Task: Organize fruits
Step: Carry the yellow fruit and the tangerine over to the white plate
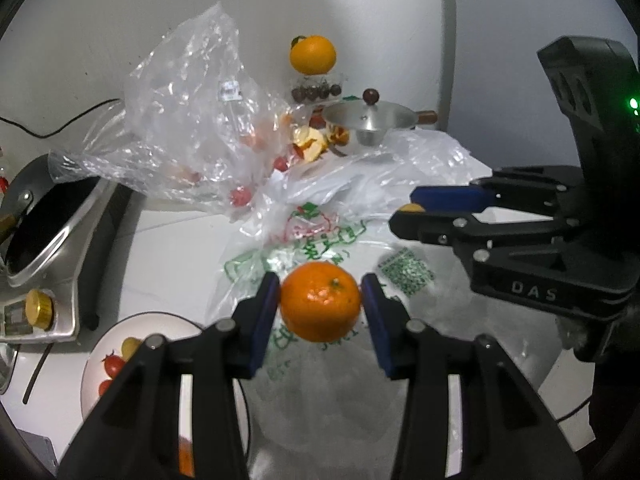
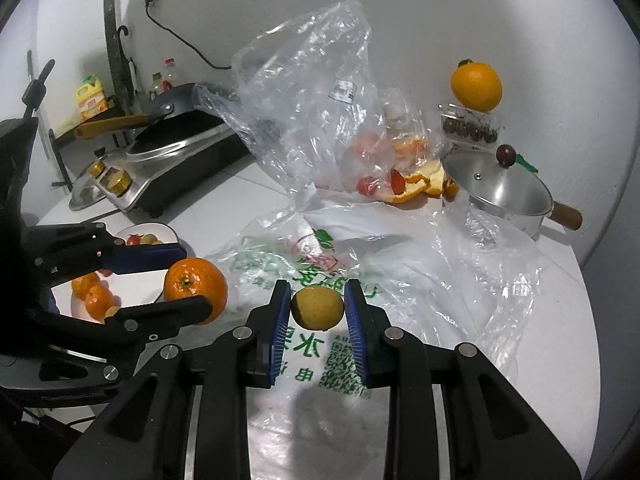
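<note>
Left gripper [image 1: 320, 304] clamps a mandarin [image 1: 320, 301], right gripper [image 2: 317, 307] pinches a small yellow fruit [image 2: 317, 307], both angled downward.

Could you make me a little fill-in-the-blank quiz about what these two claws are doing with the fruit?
1. The left claw grips a round fruit coloured ____.
2. The right claw grips a smaller fruit coloured ____.
3. Below both claws lies a printed plastic ____.
4. A large orange sits on a clear box of dark ____.

Missing words: orange; yellow; bag; cherries

Two tongs [image 1: 320, 300]; two plastic bags [image 2: 312, 92]; one plate [image 2: 160, 232]; one pot [image 2: 504, 188].
</note>
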`<state>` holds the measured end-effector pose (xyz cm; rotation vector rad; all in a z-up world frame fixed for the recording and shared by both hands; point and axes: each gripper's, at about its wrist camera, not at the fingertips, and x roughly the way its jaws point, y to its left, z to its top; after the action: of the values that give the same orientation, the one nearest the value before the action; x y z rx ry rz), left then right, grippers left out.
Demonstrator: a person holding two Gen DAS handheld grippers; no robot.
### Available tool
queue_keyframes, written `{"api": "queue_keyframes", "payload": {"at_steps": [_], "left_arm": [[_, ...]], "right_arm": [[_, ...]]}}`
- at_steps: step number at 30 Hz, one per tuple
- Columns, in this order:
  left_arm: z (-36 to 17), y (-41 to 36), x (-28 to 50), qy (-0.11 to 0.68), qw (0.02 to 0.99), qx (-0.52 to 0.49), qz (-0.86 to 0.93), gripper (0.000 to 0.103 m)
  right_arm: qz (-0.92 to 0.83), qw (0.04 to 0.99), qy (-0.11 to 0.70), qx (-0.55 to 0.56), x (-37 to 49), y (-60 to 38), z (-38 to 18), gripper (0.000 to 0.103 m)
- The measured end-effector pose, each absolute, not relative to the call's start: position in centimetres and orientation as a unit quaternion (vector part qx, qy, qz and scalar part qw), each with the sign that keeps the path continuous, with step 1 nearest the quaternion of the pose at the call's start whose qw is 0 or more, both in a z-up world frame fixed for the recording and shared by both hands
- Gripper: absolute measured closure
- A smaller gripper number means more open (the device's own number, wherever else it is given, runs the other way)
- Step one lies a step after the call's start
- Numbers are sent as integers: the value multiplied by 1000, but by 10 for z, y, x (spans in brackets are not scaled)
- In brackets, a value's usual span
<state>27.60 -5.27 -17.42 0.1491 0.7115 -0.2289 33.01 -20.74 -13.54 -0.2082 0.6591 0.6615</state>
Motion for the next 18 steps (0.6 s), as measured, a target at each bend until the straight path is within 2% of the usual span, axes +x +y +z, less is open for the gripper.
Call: {"api": "queue_keyframes", "payload": {"at_steps": [18], "left_arm": [[-148,-26,219,312,943,57,-103,60]], "right_arm": [[320,894,288,-126,278,-188,-108,73]]}}
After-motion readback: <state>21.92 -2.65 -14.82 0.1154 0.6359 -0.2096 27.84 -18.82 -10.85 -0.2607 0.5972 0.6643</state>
